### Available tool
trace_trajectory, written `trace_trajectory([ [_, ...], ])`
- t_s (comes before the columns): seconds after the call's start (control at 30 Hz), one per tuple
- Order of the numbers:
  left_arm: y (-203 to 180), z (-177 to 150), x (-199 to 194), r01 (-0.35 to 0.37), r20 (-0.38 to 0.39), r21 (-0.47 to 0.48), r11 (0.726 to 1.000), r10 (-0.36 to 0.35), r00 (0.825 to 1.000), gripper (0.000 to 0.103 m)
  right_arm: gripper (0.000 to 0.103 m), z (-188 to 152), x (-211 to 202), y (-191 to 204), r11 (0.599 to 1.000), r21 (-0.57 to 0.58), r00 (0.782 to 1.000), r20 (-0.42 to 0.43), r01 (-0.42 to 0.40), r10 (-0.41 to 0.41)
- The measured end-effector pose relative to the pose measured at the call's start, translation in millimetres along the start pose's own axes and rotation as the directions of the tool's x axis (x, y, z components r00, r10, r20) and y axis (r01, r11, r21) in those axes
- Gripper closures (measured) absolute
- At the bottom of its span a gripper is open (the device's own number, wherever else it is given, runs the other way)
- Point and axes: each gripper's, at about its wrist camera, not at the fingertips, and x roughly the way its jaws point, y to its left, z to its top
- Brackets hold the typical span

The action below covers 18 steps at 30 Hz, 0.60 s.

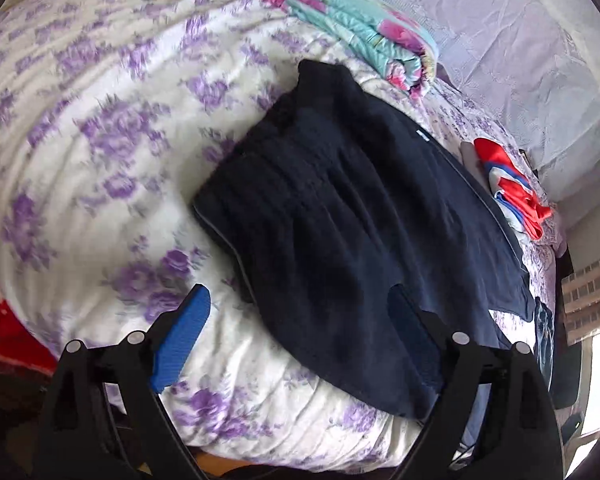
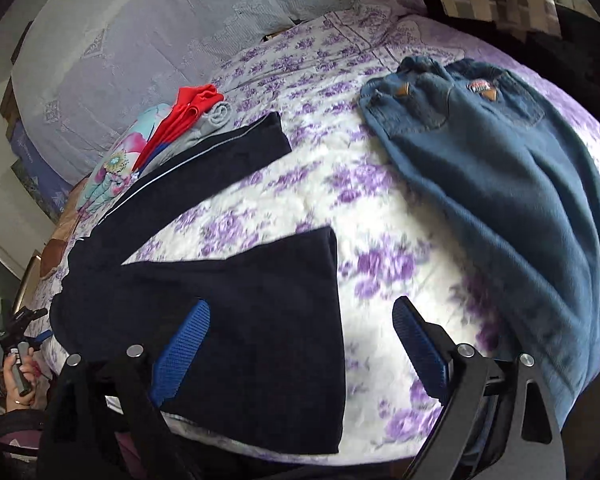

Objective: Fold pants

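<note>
Dark navy pants (image 1: pixel 340 216) lie spread on the floral bedspread (image 1: pixel 100 128). In the right wrist view the navy pants (image 2: pixel 228 312) have their two legs splayed apart in a V. My left gripper (image 1: pixel 300 332) is open and empty, hovering over the near edge of the pants. My right gripper (image 2: pixel 300 344) is open and empty, its left finger over the nearer pant leg. Blue jeans (image 2: pixel 500 184) lie flat to the right of the navy pants.
A rolled teal and pink quilt (image 1: pixel 364 24) lies at the head of the bed. A pile of red, white and blue clothes (image 1: pixel 508 184) sits beyond the navy pants, also seen in the right wrist view (image 2: pixel 188 120). The bed's near edge is just below both grippers.
</note>
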Motion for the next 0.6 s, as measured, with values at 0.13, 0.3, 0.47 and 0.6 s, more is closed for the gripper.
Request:
trace_trajectory([
  [0.13, -9, 4, 28, -0.010, 0.014, 0.002, 1.000, 0.010, 1.000, 0.016, 0.027, -13, 15, 12, 0.994, -0.093, 0.999, 0.011, 0.053, -0.053],
  [0.3, -10, -3, 1, 0.015, 0.090, -0.060, 0.998, -0.009, 0.996, 0.082, 0.096, -9, 34, 9, 0.995, -0.100, 0.999, -0.047, 0.000, -0.005],
  [0.47, -6, -35, -50, -0.045, 0.178, -0.011, 0.999, 0.046, 0.983, 0.083, 0.096, -9, 26, 3, 0.996, -0.090, 0.999, -0.049, -0.017, 0.012],
  [0.6, 20, -35, -18, -0.122, 0.079, -0.007, 0.993, 0.122, 0.989, 0.070, 0.093, -9, 40, -1, 0.997, -0.073, 0.997, -0.078, -0.012, 0.006],
])
